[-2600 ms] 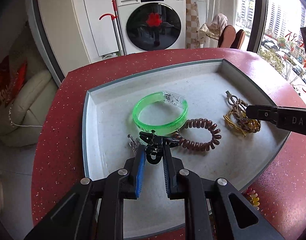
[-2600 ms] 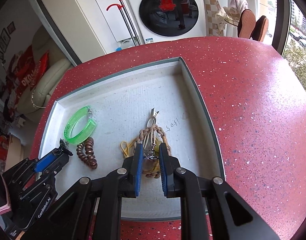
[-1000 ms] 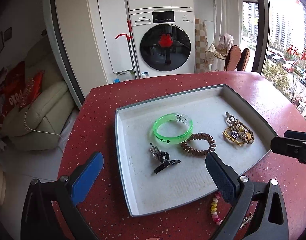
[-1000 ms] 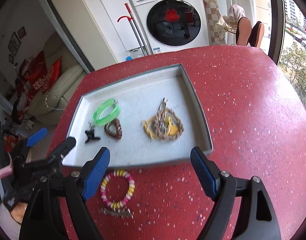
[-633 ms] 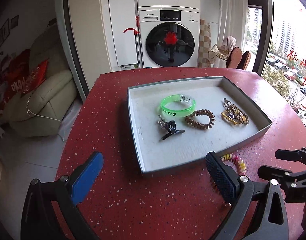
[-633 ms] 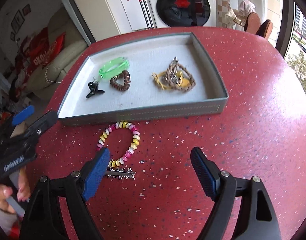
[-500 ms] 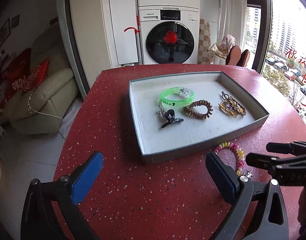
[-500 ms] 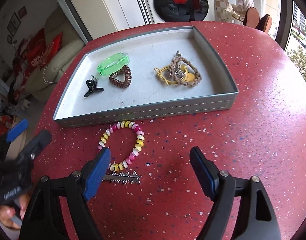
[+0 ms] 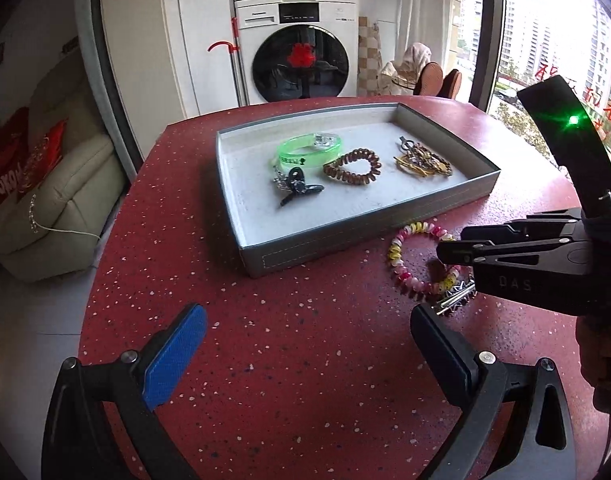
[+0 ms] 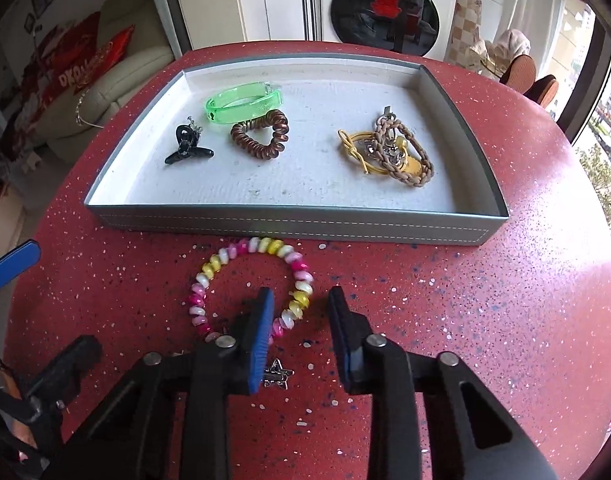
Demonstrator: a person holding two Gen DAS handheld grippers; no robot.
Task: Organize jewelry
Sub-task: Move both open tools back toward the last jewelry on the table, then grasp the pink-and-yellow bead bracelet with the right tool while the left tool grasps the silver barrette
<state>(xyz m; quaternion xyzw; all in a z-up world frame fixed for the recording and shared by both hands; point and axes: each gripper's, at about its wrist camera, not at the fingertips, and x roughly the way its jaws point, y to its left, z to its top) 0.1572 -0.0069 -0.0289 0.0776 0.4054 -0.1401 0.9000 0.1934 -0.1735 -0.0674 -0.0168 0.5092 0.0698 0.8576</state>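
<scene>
A grey tray (image 10: 289, 222) (image 9: 317, 240) on the red table holds a green bangle (image 10: 243, 102), a brown coil hair tie (image 10: 259, 138), a black claw clip (image 10: 185, 146) and a braided cord bundle (image 10: 389, 152). A pink-yellow beaded bracelet (image 10: 233, 258) (image 9: 403, 248) and a silver star clip (image 10: 277, 378) lie on the table in front of the tray. My right gripper (image 10: 299, 304) is partly open, its jaws astride the bracelet's right side. My left gripper (image 9: 305, 330) is wide open and empty over the table, left of the bracelet.
The round red table's edge (image 9: 101, 264) drops to the floor on the left. A washing machine (image 9: 301, 52) and a sofa (image 9: 45, 200) stand beyond the table. Chairs (image 10: 521, 68) sit at the far right by the window.
Both grippers let go of items in the tray, opened and pulled back to the near side. The right gripper has since lowered over the beaded bracelet and narrowed its jaws around it.
</scene>
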